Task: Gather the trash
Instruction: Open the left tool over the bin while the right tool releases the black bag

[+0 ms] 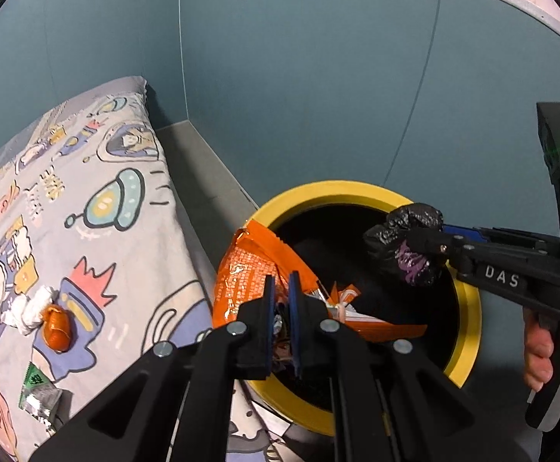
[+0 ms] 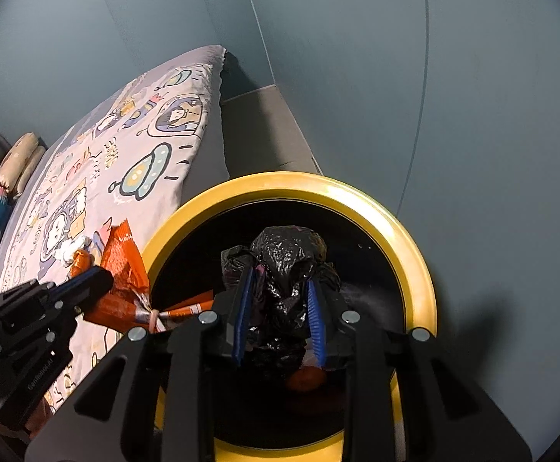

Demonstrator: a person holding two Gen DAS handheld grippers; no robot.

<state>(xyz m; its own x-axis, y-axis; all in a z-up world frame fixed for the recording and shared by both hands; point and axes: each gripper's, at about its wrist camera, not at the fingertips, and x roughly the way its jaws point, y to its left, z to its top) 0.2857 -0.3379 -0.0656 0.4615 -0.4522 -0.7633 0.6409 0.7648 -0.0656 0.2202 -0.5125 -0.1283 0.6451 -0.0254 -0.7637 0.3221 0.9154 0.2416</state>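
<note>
1. The left gripper is clenched on an orange snack bag, held at the yellow rim of a bin beside the bed.
2. The right gripper grasps a crumpled black plastic bag over the bin's opening.
3. A white tissue, an orange wrapper and a green packet lie on the bed.

Yellow-rimmed bin; orange wrapper; black bag; cartoon-print bedsheet.
</note>
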